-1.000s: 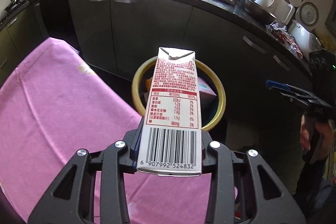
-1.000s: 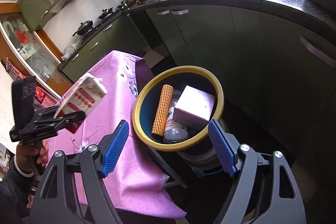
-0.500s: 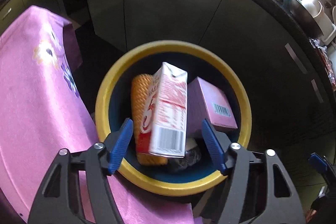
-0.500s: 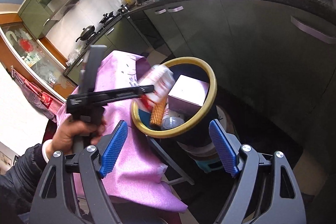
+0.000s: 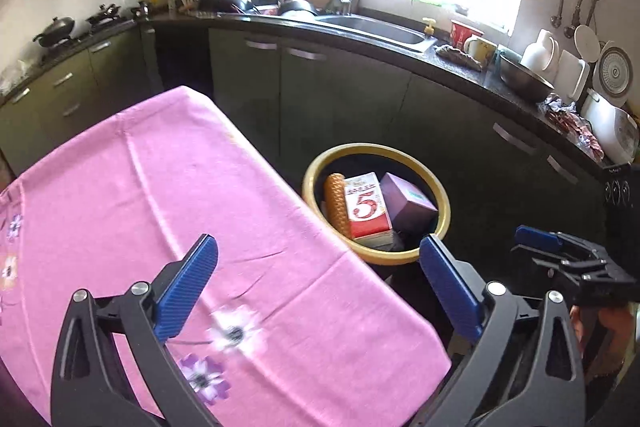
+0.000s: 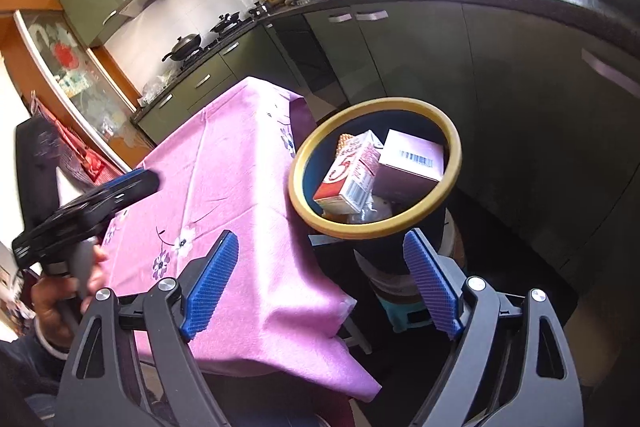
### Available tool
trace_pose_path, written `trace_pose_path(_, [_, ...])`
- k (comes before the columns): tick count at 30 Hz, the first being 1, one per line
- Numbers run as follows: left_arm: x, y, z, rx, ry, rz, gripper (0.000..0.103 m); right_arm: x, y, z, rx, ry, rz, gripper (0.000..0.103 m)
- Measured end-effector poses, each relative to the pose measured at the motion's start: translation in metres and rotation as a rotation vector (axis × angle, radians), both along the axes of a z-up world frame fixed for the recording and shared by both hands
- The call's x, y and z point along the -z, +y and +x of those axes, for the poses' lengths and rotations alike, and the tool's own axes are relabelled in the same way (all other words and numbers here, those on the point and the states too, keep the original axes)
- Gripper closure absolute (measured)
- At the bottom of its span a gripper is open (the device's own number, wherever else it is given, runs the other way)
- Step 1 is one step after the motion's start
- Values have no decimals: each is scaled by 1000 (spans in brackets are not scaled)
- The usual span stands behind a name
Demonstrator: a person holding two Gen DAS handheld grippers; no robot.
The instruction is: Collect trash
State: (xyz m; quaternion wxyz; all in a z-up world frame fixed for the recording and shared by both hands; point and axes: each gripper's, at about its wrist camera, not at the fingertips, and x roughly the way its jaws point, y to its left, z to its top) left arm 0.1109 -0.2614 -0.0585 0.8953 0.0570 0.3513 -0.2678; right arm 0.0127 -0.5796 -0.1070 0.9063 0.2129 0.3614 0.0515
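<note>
Now both the left claw (image 5: 318, 281) and right claw (image 6: 320, 285) gape empty; the carton (image 6: 349, 171) leans in the bin (image 6: 454, 163) beside the worktop (image 5: 140, 187), where a knock could tip it.

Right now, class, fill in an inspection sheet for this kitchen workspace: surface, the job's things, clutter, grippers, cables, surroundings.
Surface: pink flowered tablecloth, no trash visible on it.
Job's things: yellow-rimmed bin beside the table holds a red milk carton, a purple box, an orange ribbed roll.
Clutter: mugs, pots and dishes on the counter.
Grippers: left hand-held gripper open, empty; right hand-held gripper open, empty.
Cables: nothing seen.
Surroundings: green cabinets, sink, stove with a wok.
</note>
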Motion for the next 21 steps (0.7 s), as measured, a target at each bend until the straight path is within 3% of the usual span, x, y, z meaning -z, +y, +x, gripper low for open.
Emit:
trace_pose_path(4, [-12,78,-32,-142,-54,-34,7,-18,35,-8,-18,-67,-87,13])
trace_pose_path(8, [-21,156,-68,-344,-128,-78,7,-37,75,-17,-37,-141,-182,7])
trace_pose_path(12, [-23,212,-99,-520,-145,-77,7,-53,106,-28,-47,-209,-248,5])
trace_pose_path(16, [-30,241,-123,-606,-167,-87,7,-66,130,-43,-33,-271,-326,5])
trace_pose_path(21, [-47,248,-146,-579,-229,-147,7,-75,147,-64,-14,-312,-371,5])
